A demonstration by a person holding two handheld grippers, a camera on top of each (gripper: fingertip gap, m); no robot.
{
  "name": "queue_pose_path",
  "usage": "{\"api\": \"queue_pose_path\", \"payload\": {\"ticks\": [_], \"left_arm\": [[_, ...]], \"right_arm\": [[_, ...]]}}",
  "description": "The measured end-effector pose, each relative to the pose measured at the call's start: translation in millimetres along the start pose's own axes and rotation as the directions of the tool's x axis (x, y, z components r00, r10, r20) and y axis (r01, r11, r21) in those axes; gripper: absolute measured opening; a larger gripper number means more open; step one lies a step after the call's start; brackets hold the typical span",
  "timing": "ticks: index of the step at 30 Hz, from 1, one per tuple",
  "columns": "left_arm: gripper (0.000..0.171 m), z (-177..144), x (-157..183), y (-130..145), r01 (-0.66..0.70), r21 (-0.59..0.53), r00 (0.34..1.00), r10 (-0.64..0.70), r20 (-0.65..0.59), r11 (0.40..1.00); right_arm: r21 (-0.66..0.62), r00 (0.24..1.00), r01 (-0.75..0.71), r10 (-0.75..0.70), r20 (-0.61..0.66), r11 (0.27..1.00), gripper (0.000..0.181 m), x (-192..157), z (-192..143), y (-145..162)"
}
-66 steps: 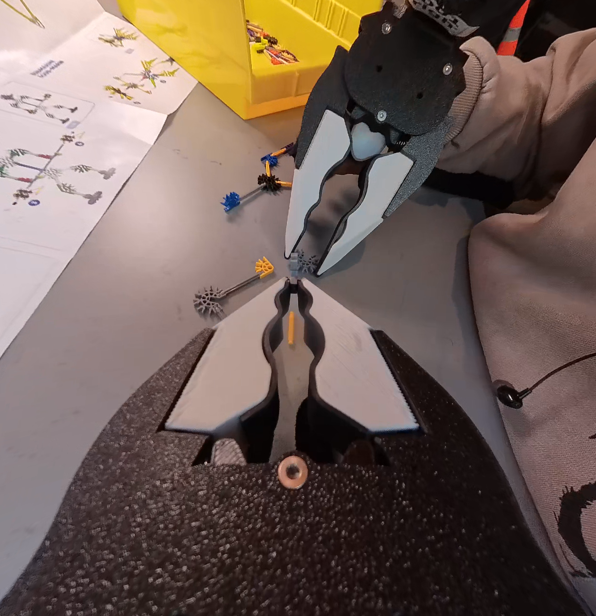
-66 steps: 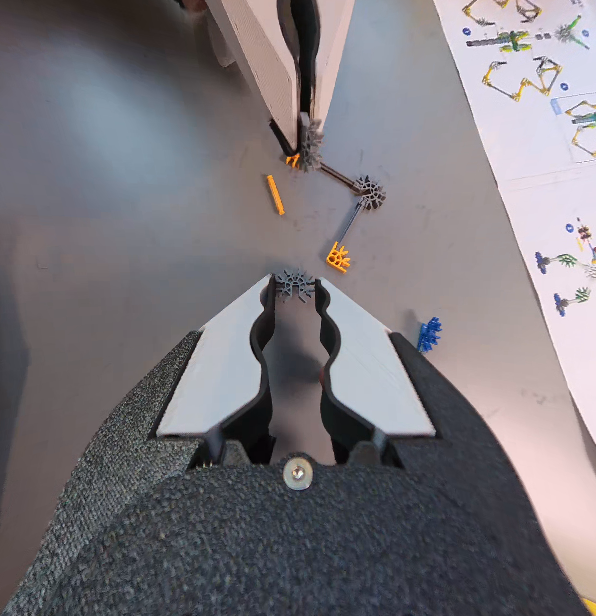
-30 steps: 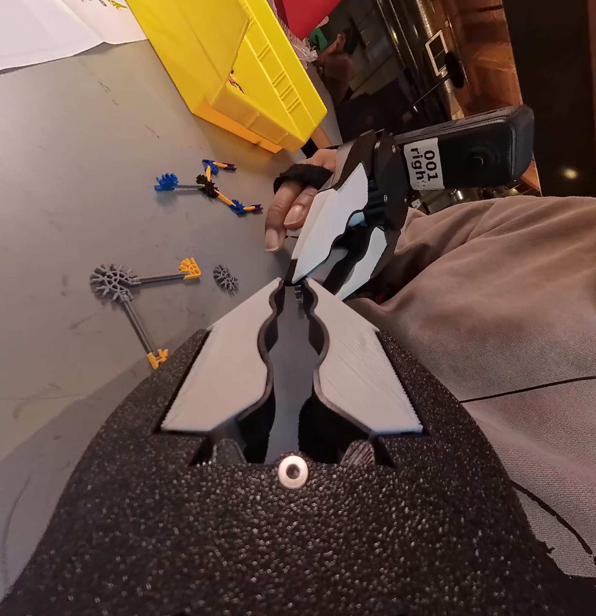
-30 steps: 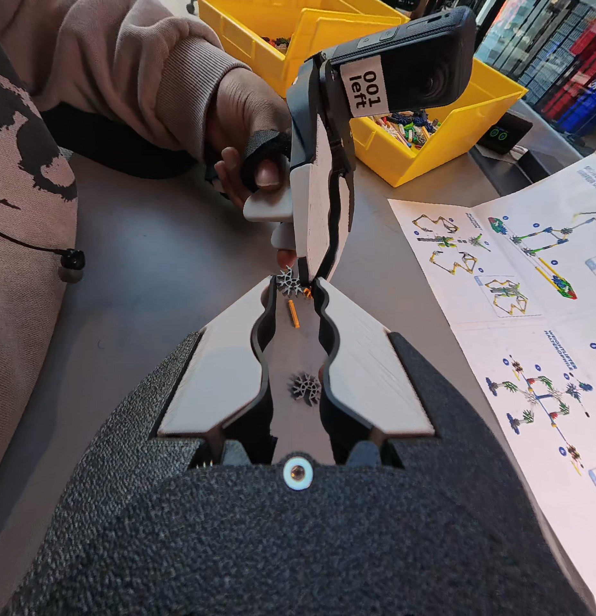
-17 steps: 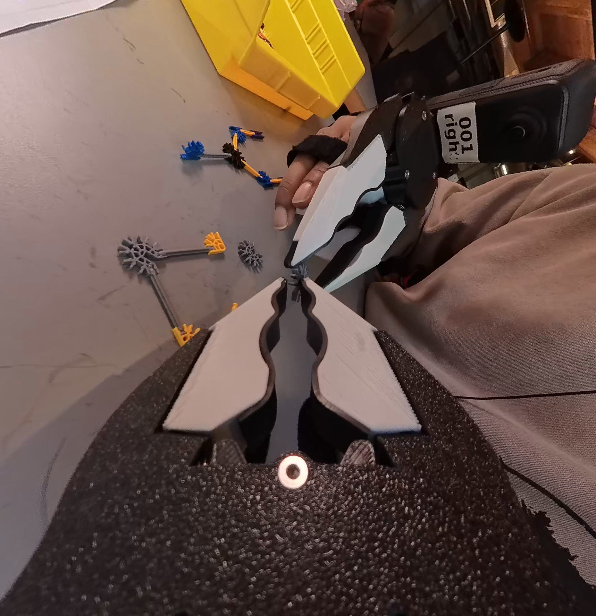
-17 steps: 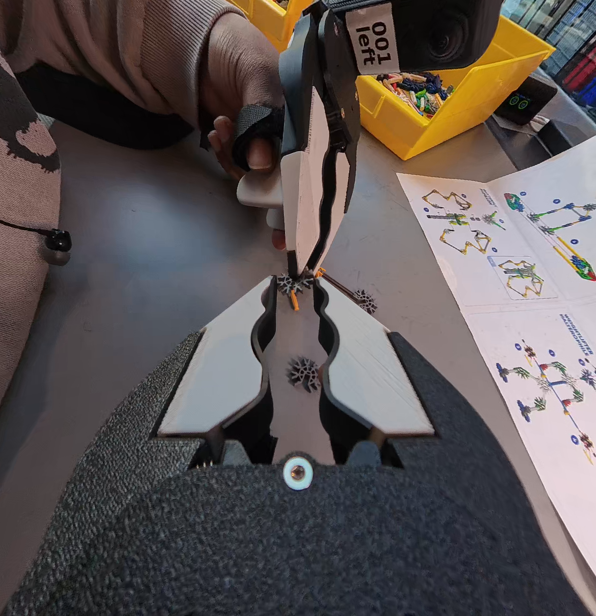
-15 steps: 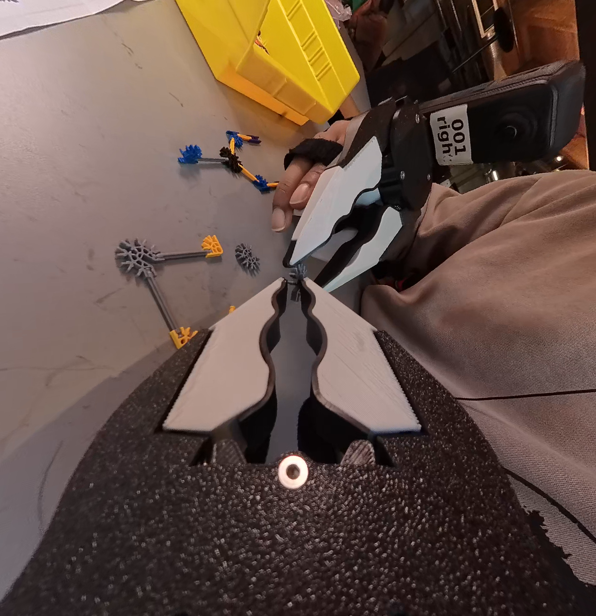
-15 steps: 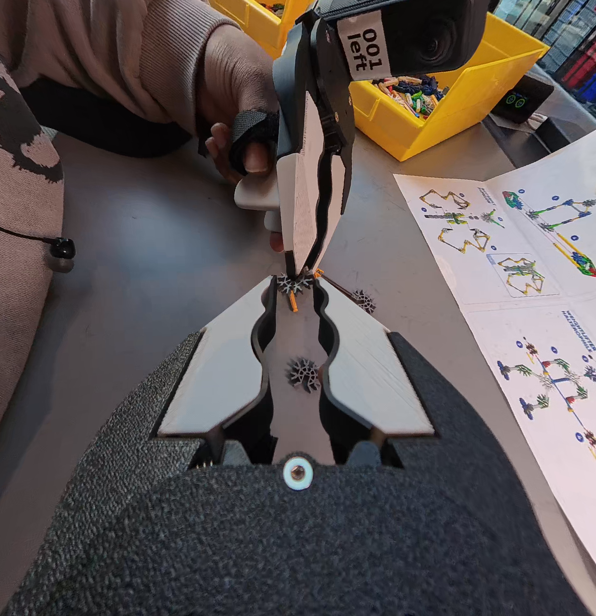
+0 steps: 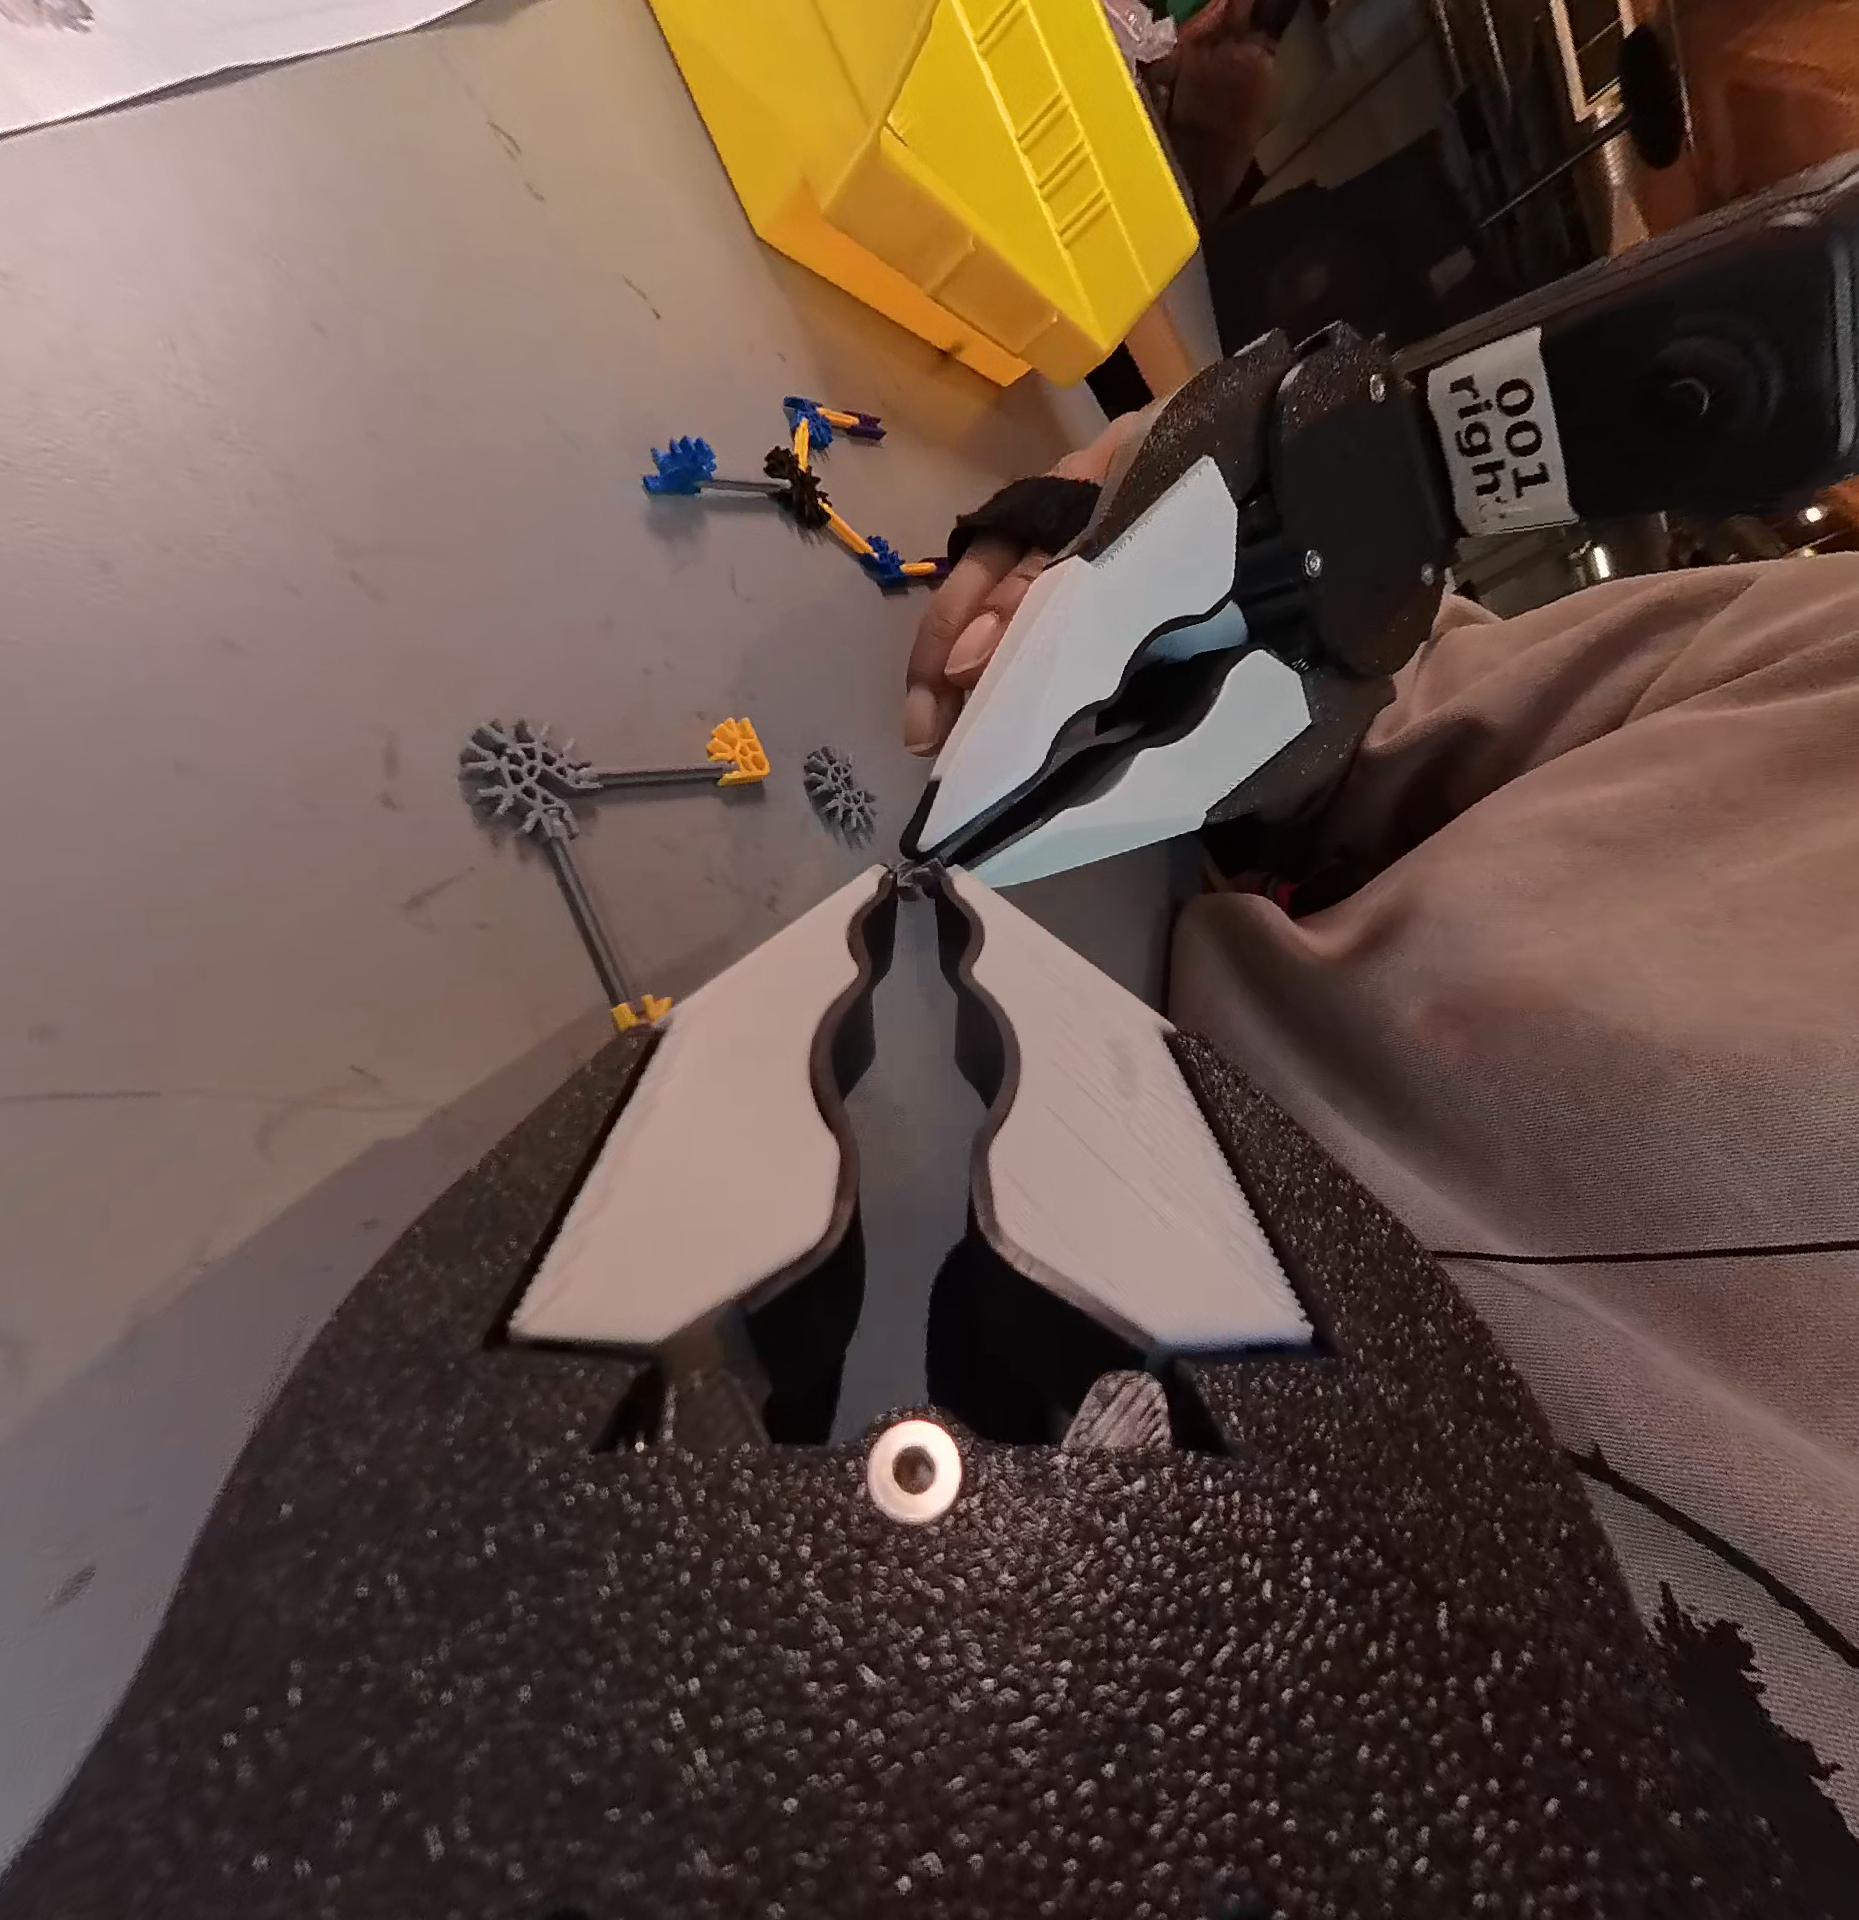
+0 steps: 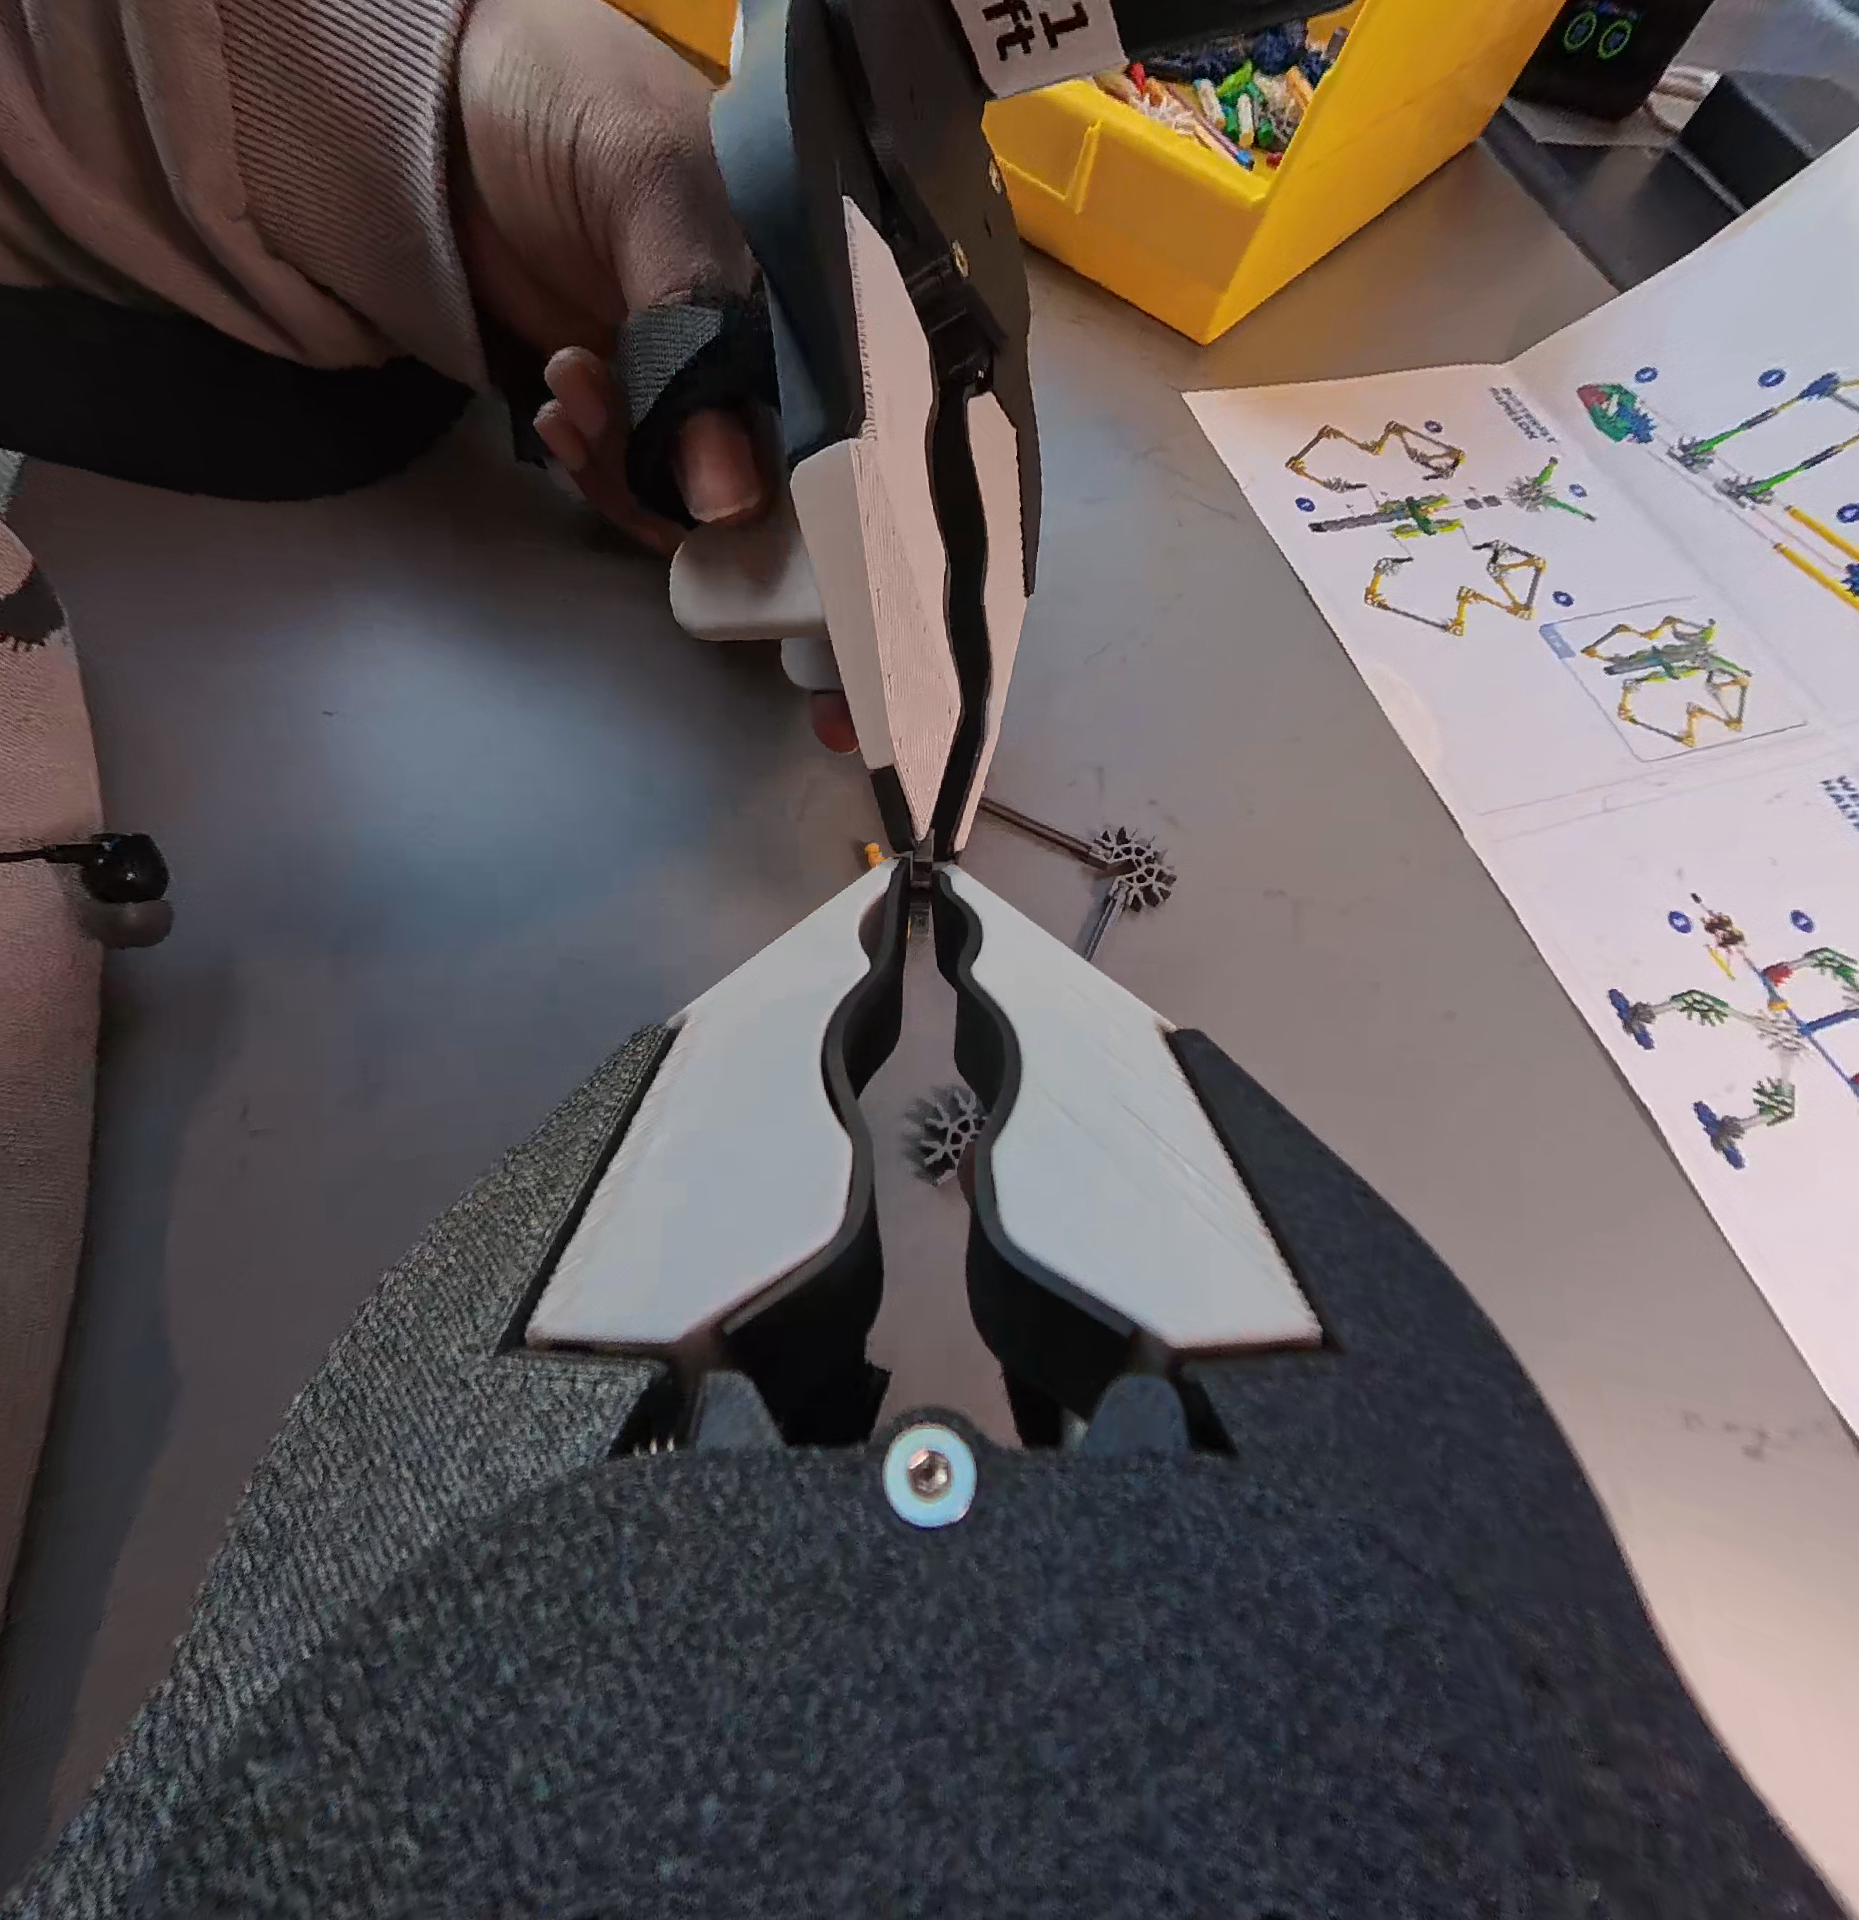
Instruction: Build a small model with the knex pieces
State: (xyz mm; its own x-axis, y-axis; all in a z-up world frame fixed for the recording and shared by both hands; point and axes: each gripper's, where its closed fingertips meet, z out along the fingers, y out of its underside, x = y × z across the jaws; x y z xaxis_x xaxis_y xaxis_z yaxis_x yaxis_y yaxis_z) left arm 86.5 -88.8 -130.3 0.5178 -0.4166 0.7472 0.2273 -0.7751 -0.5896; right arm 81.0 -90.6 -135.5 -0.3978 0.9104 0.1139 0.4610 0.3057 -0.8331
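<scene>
My left gripper (image 9: 917,881) is shut on a small grey connector piece (image 9: 920,876), held above the grey table (image 9: 281,520). My right gripper (image 10: 920,883) is shut on a small grey connector piece (image 10: 920,868), seen edge-on. The two grippers meet tip to tip, and their pieces touch. The right gripper (image 9: 930,847) also shows in the left wrist view, and the left gripper (image 10: 930,842) in the right wrist view. A loose grey snowflake connector (image 10: 946,1132) lies on the table below my right fingers and also shows in the left wrist view (image 9: 840,790).
A grey snowflake hub (image 9: 520,769) with two rods ending in yellow connectors (image 9: 738,750) lies to the left. A blue, black and orange assembly (image 9: 795,483) lies farther off. A yellow parts bin (image 10: 1216,197) and an instruction sheet (image 10: 1631,727) lie beyond. The person's beige sweatshirt (image 9: 1527,935) is close by. Only a small space, under 4 cm, lies between the two pairs of fingers.
Both grippers lifted off the table and came tip to tip. In the last half second the right gripper's jaws narrowed and its connector now shows edge-on.
</scene>
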Motion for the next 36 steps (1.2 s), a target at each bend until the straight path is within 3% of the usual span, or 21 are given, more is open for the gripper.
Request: {"api": "queue_pose_path", "payload": {"ticks": [2,5,9,12,16,18,20,22,24,26,29,31,33,36], "left_arm": [[0.004,-1.1,-2.9,-0.2,-0.02,-0.003,0.999,0.02,0.026,1.0],[0.005,-5.5,-3.3,-2.6,-0.072,-0.004,0.996,0.072,0.051,0.997],[0.018,-7.6,13.0,-2.8,-0.119,-0.009,0.993,0.119,-0.027,0.993],[0.017,-7.9,22.5,-14.2,-0.08,0.073,0.992,0.087,-0.093,0.994],[0.003,-11.2,26.3,-22.0,-0.015,0.126,0.988,0.034,-0.148,0.992],[0.003,-10.3,24.7,-18.1,0.002,0.099,0.989,0.013,-0.147,0.995],[0.003,-7.5,22.3,-9.2,0.001,0.045,0.991,0.005,-0.132,0.999],[0.003,-3.8,21.4,1.1,0.006,-0.017,0.992,-0.008,-0.125,1.0],[0.003,0.7,21.3,12.3,0.007,-0.079,0.992,-0.017,-0.121,0.997],[0.003,5.3,21.4,22.7,-0.002,-0.134,0.993,-0.014,-0.113,0.991],[0.003,9.8,16.5,32.5,-0.007,-0.183,0.997,-0.007,-0.079,0.983],[0.003,11.7,15.4,35.8,-0.007,-0.198,0.997,-0.007,-0.071,0.98],[0.003,12.9,14.2,37.5,-0.012,-0.206,0.998,0.0,-0.06,0.978],[0.003,13.0,11.1,37.8,-0.012,-0.208,0.999,0.003,-0.042,0.978]], "right_arm": [[-0.05,0.997,-0.078,0.079,0.011,0.996,0.002,0.7,0.8,6.6],[-0.072,0.937,-0.331,0.337,0.095,0.941,0.002,-2.7,-0.5,7.3],[0.011,0.673,-0.706,0.665,0.324,0.709,0.002,2.0,-12.2,-18.6],[0.064,0.557,-0.805,0.712,0.428,0.59,0.002,10.6,-20.2,-31.3],[0.088,0.528,-0.826,0.711,0.464,0.556,0.002,14.2,-23.0,-36.9],[0.075,0.587,-0.78,0.684,0.432,0.622,0.003,11.3,-21.0,-32.2],[0.089,0.73,-0.648,0.583,0.357,0.757,0.014,8.9,-20.1,-25.4],[0.121,0.886,-0.419,0.375,0.272,0.9,0.025,3.2,-22.4,-22.0],[0.137,0.976,-0.151,0.125,0.181,0.979,0.03,-5.1,-23.0,-19.1],[0.121,0.991,0.089,-0.1,0.089,0.989,0.03,-11.9,-20.4,-13.4],[0.056,0.953,0.299,-0.301,0.044,0.953,0.031,-22.6,-14.7,-2.5],[0.016,0.933,0.359,-0.359,0.028,0.933,0.028,-24.4,-11.2,2.7],[-0.006,0.922,0.388,-0.388,0.024,0.922,0.015,-25.6,-8.9,6.5],[-0.016,0.932,0.362,-0.361,0.026,0.932,0.005,-24.6,-7.4,8.6]]}}
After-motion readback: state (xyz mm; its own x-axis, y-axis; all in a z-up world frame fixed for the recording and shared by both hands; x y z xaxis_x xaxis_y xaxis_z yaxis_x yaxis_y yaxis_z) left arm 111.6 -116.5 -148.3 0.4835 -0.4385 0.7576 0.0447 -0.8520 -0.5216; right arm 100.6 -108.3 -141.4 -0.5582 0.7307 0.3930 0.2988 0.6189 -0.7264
